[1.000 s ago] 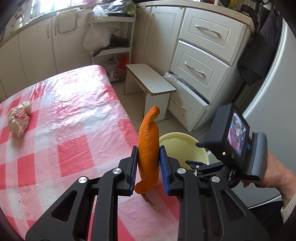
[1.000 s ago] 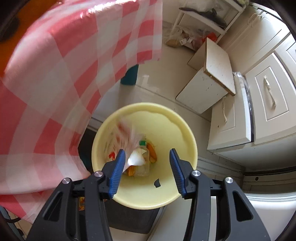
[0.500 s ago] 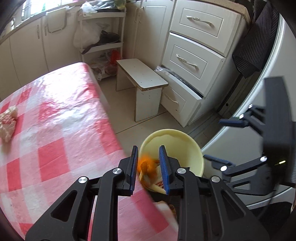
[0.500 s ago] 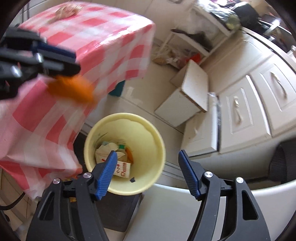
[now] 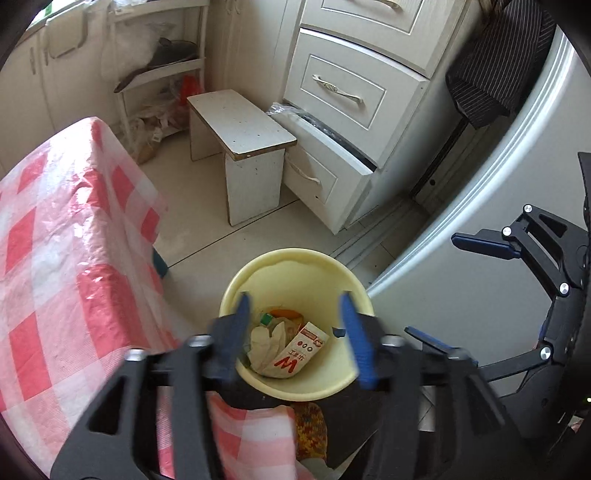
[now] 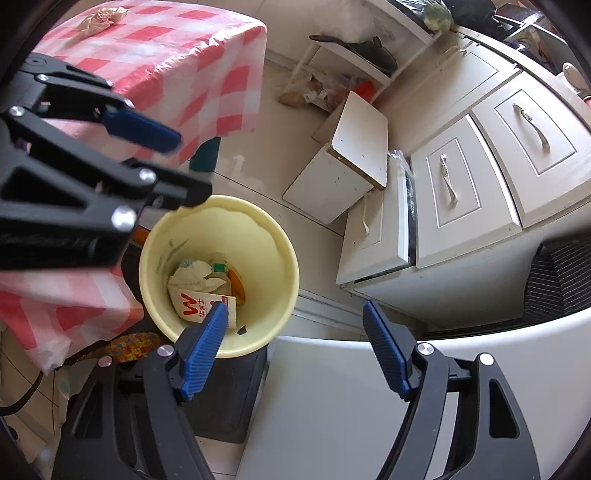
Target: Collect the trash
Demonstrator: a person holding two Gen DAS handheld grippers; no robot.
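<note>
A: Left gripper [image 5: 295,332] state?
B: Pointed down over the bin [image 5: 288,258]. Jaws were opening, blurred in its own view. Nothing was seen between the pads [image 5: 238,325]; only the bin's inside showed in the gap.

A: Right gripper [image 6: 295,347]?
B: Jaws wide and opening further, nothing between them. It was held beside the bin, over the white appliance [image 6: 332,406]; one fingertip [image 6: 214,325] overlapped the bin's near rim in its view. In the left view it was seen at the right edge [image 5: 443,288], apart from the bin.

A: Trash?
B: Carton [image 5: 299,354] with a red W lay at the bin's bottom, against crumpled white paper [image 5: 264,343]. Orange peel [image 6: 236,284] was seen beside them, and a green cap [image 6: 219,266] on something clear. What else was under the paper could not be told.

A: Anything left on the table [image 6: 166,55]?
B: One crumpled wad [image 6: 99,16] at the far corner of the red-checked cloth, right view only. Too small to tell what it was.

A: Bin placement?
B: On the floor, just beside the table's corner, between the table and the appliance. A stool [image 5: 240,136] was well beyond it, near the drawers [image 5: 332,92]; the lowest drawer was pulled partly open.
</note>
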